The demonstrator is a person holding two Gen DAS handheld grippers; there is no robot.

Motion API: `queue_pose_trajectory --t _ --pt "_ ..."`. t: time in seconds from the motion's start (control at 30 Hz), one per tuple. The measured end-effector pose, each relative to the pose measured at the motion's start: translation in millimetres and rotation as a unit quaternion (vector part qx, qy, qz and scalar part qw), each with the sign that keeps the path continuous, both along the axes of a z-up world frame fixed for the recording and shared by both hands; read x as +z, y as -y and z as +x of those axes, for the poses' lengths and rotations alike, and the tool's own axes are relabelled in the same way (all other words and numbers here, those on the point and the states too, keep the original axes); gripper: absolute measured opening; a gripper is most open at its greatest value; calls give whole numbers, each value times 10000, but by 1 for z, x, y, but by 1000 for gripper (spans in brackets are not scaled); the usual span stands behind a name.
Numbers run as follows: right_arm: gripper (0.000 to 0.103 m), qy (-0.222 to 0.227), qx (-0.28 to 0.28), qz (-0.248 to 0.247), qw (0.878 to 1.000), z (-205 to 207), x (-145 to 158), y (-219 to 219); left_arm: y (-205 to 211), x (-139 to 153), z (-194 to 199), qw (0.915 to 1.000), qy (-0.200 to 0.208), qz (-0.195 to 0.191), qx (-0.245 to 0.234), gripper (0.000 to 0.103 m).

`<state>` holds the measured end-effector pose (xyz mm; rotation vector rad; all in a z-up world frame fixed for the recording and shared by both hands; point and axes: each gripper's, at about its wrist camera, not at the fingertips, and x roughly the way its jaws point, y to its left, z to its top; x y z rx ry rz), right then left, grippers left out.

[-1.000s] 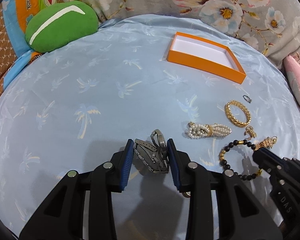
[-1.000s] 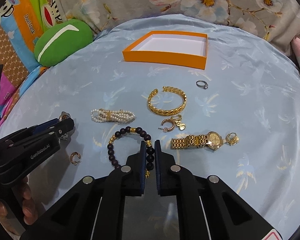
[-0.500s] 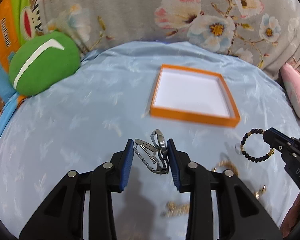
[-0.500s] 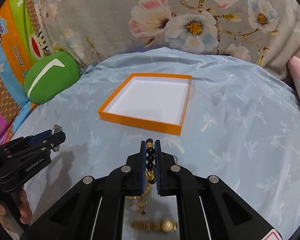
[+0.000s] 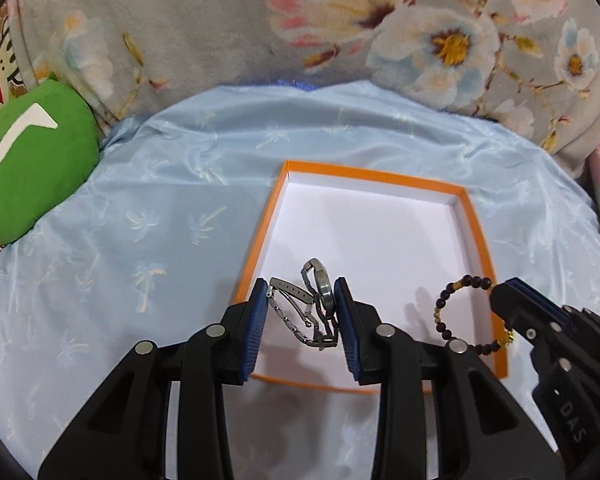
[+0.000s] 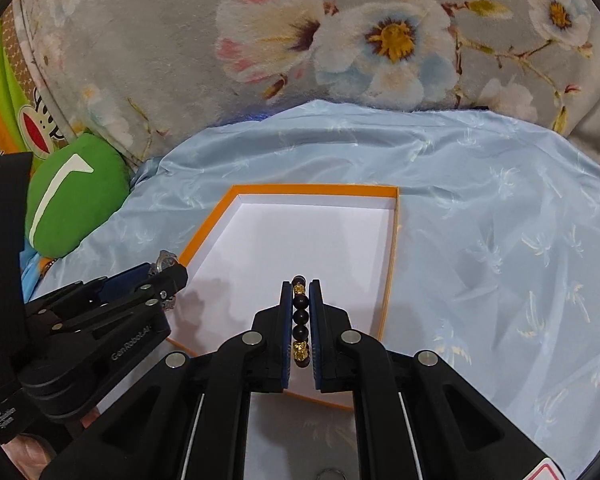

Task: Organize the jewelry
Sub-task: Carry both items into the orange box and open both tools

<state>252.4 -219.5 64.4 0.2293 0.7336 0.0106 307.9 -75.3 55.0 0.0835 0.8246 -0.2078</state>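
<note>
Both grippers hang over the orange box (image 5: 474, 216), a shallow tray with a white floor that lies on the pale blue palm-print sheet (image 5: 160, 220). The left gripper (image 5: 300, 312) has its blue pads partly apart and clamped on a crumpled silver watch (image 5: 314, 308), which sits between them above the near left corner of the box. The right gripper (image 6: 302, 312) has its jaws almost together, pinching a dark beaded bracelet (image 6: 300, 316) with gold beads; in the left wrist view that bracelet (image 5: 446, 312) dangles as a loop over the near right part of the box floor. A green cushion (image 5: 28, 168) lies at the sheet's far left edge, against a flowered grey blanket (image 5: 340, 32).
</note>
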Motion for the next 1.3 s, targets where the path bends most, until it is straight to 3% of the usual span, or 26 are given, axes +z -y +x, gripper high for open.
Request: queue_pose_trajectory --t 0.17,0.47,0.57,0.63,0.87,1.3 --pt "7 -218 -31 163 9996 17 -24 8 0 -28 16 9995 -309 -9 107 33" --pt "10 -538 4 -301 9981 26 -49 -3 7 -47 18 9991 -331 271 77 33" --pt "14 -552 -12 -519 9971 22 -49 -8 7 -49 17 9990 -345 287 81 49" --pt "15 -553 -11 -602 9967 18 -48 -10 8 -49 14 9989 -310 333 70 52" --pt "15 -599 87 -1163 9914 -3 -50 -21 8 -50 -10 9987 -175 487 -22 53" --pt "15 -697 439 -1173 9897 -68 -52 -27 -6 -49 -84 9987 -259 364 -224 53"
